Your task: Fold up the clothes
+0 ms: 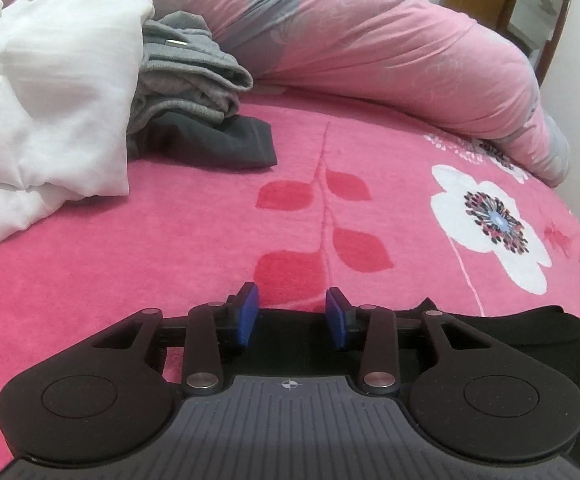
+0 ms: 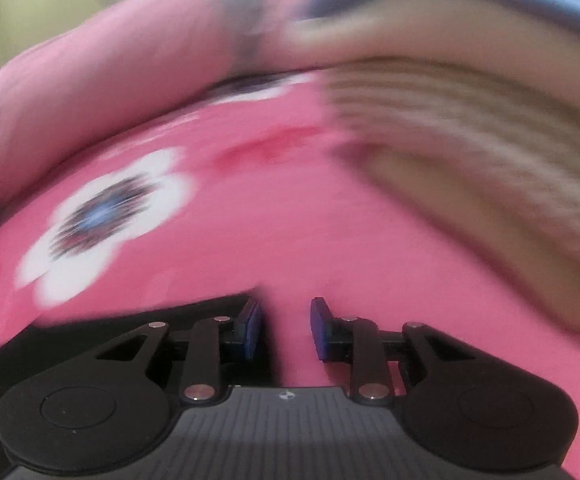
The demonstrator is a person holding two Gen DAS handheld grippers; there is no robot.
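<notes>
Both the left hand-held gripper point(image 1: 292, 316) and the right hand-held gripper point(image 2: 285, 330) hovered released, grasping nothing, over a black garment point(image 1: 530, 328) on the pink floral bed point(image 1: 209, 220).

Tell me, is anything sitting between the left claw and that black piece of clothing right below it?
Nothing visible does. The left gripper is open right over the black garment, whose edge lies under and just beyond its fingers. The white and grey clothes are piled far off to the left on the pink bed cover.
</notes>
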